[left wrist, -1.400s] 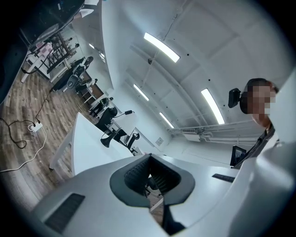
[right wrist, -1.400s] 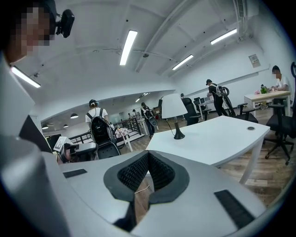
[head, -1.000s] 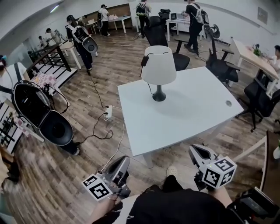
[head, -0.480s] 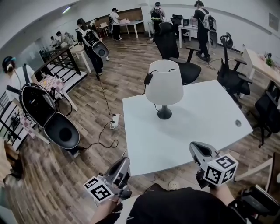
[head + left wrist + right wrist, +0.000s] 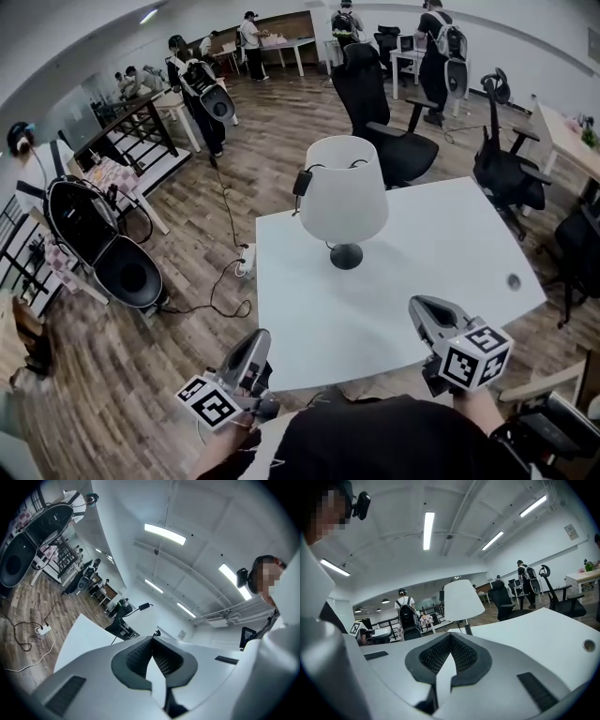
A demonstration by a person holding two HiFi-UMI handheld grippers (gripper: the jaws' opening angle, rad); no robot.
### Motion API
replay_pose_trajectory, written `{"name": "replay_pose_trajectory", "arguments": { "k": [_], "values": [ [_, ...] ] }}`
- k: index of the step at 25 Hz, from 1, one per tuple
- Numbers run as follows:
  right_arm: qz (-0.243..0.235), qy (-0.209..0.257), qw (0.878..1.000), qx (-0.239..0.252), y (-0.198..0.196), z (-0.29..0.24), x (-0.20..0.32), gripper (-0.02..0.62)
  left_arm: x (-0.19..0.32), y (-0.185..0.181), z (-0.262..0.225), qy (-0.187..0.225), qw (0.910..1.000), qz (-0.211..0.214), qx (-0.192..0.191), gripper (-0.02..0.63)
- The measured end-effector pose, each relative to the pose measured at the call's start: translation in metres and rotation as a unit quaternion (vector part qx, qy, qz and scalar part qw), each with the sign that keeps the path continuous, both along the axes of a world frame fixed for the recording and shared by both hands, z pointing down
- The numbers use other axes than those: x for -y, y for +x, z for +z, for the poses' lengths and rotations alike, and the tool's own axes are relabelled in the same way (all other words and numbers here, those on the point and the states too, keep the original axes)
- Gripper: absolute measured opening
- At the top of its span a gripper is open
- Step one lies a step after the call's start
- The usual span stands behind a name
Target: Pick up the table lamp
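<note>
The table lamp (image 5: 344, 200) has a white shade and a dark round base, and stands upright near the far left part of the white table (image 5: 412, 281). A black plug hangs by the shade, and the cord runs down toward the floor. My left gripper (image 5: 259, 339) is shut and empty, just off the table's near left corner. My right gripper (image 5: 419, 305) is shut and empty, above the table's near edge. Both are well short of the lamp. In the right gripper view the lamp (image 5: 461, 601) rises beyond the closed jaws (image 5: 451, 637). The left gripper (image 5: 152, 639) also shows its jaws closed.
Black office chairs (image 5: 384, 103) stand behind and to the right of the table. A power strip (image 5: 246, 260) and cables lie on the wooden floor at left. A dark rounded chair (image 5: 98, 248) stands at far left. Several people with backpacks are at the back.
The table and lamp have come nearer in the head view as I moved forward. Both grippers advanced to the table's near edge, still shut.
</note>
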State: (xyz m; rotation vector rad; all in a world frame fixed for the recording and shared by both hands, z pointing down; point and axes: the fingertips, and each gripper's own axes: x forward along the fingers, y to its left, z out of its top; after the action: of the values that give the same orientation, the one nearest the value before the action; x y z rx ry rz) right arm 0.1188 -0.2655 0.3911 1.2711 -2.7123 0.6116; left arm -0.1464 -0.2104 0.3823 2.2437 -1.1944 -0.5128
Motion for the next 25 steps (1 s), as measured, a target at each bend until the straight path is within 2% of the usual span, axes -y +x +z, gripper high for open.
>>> {"name": "replay_pose_trajectory", "arguments": {
  "k": [5,11,16,25],
  "values": [
    [0.002,0.003,1.000,0.001,0.022,0.000,0.019,0.012,0.022,0.015,0.004,-0.008,0.9986,-0.029,0.044,0.014],
    [0.002,-0.012,1.000,0.010,0.034,0.015,0.034,0.012,0.033,0.027,0.017,-0.018,0.9991,-0.036,0.011,0.014],
    [0.005,-0.020,1.000,0.006,0.042,0.021,0.042,0.012,0.041,0.029,0.023,-0.028,0.9989,-0.035,0.016,0.014],
    [0.017,-0.065,0.998,0.012,0.054,0.055,0.055,0.012,0.078,0.043,0.038,-0.046,0.9982,-0.033,0.018,0.014]
  ]
}}
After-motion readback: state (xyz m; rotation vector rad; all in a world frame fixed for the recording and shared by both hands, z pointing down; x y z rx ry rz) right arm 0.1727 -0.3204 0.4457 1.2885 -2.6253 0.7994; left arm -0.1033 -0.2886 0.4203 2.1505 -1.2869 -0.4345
